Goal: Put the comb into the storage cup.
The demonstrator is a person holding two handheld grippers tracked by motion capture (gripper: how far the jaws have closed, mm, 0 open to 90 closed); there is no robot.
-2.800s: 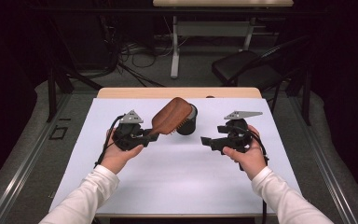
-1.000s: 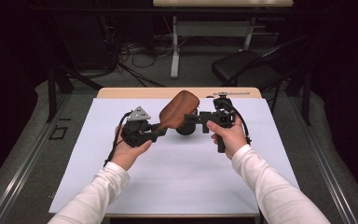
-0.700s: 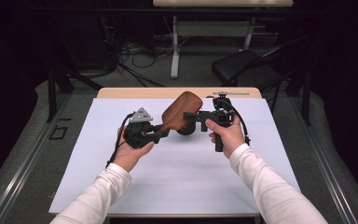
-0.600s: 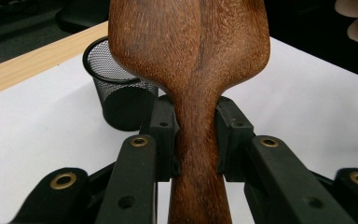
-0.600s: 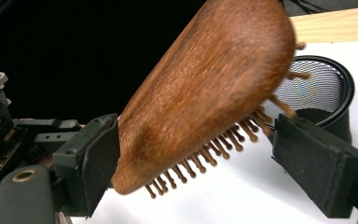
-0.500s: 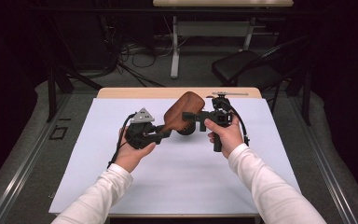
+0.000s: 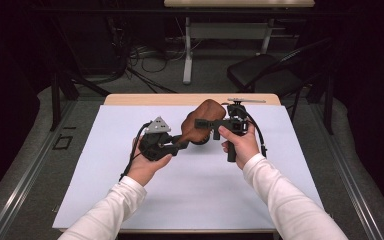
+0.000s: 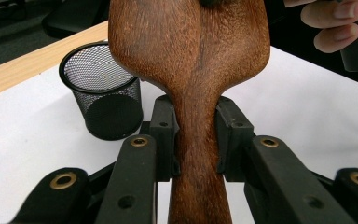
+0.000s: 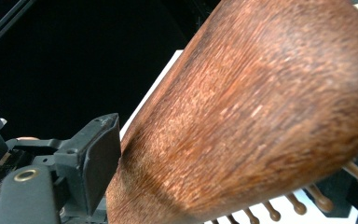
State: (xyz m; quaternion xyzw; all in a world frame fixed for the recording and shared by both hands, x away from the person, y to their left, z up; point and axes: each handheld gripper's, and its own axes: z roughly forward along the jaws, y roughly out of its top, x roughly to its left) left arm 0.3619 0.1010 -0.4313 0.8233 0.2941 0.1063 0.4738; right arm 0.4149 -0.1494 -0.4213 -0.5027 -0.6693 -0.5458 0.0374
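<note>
Up near the far edge of the table (image 7: 130, 200), a wooden hairbrush (image 7: 200, 127) is held in the air between two hand-held grippers, with broad bare white surface open on the near side and to both sides of the hands. The left gripper (image 8: 196, 140) pinches the brush's narrow handle, its two black pads pressed against either flank of the wood. The right gripper (image 7: 203, 123) reaches across the brush's wide head; one black jaw lies against the wooden back and the other sits on the bristle side, so the head lies between them, though whether the pads press on it cannot be told.

A black wire-mesh cup (image 8: 103, 95) stands upright on the white surface just beyond the brush, close to the strip of pale wood along the far edge; its inside looks empty.

The brush is dark reddish-brown with a fine, speckled grain, a rounded oval head narrowing smoothly into the handle, and wooden pins (image 9: 326, 200) with ball tips on its underside.
</note>
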